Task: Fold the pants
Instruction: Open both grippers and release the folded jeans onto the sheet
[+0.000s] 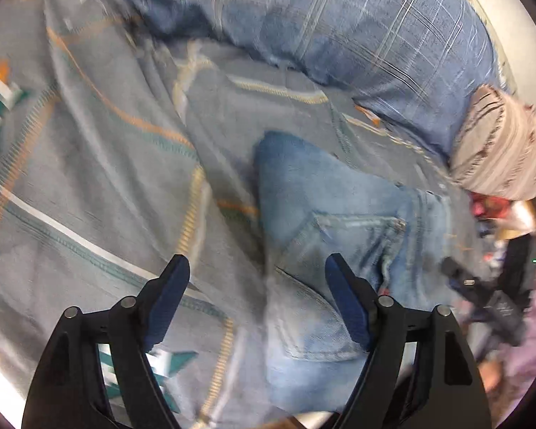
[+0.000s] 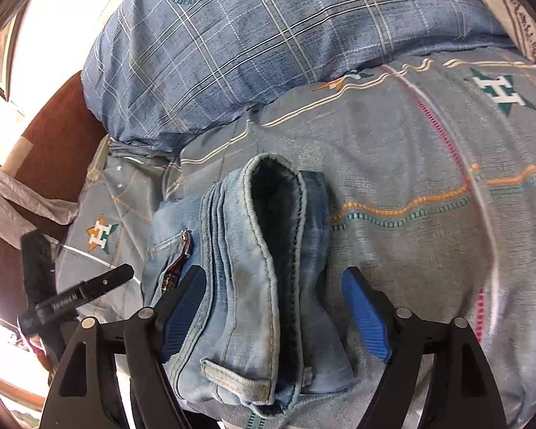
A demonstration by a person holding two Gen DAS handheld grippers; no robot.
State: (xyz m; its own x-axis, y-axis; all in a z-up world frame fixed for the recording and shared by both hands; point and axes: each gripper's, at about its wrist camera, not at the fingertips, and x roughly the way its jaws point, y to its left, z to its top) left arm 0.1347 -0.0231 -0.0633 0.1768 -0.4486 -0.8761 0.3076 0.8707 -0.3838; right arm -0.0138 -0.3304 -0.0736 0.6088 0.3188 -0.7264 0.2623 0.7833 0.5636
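A grey patterned bedsheet (image 2: 411, 164) is spread over the whole working surface, and a blue plaid pillow (image 2: 268, 46) is seen lying at its far edge, touching the sheet. On the sheet, near its middle, the pants (image 2: 239, 268) are found: light-blue denim jeans gathered into a compact, partly folded bundle, with the waistband gaping upward so that a dark, fleece-like lining is exposed. In the left wrist view, which is blurred, the same jeans (image 1: 321, 214) are seen just ahead and to the right, a back pocket facing up. The right gripper (image 2: 271, 307) is held with its jaws spread wide on either side of the waistband; nothing is clasped, though the left pad appears to rest against the denim. The left gripper (image 1: 257, 296) is likewise spread apart and empty, hovering over sheet and denim edge. The cloth is judged to be thick, fairly heavy and soft, stiffened somewhat by seams and lining, and not slippery. A hold is best taken on the stitched waistband edge or near a belt loop (image 2: 232, 379), where several layers can be pinched together without slipping.
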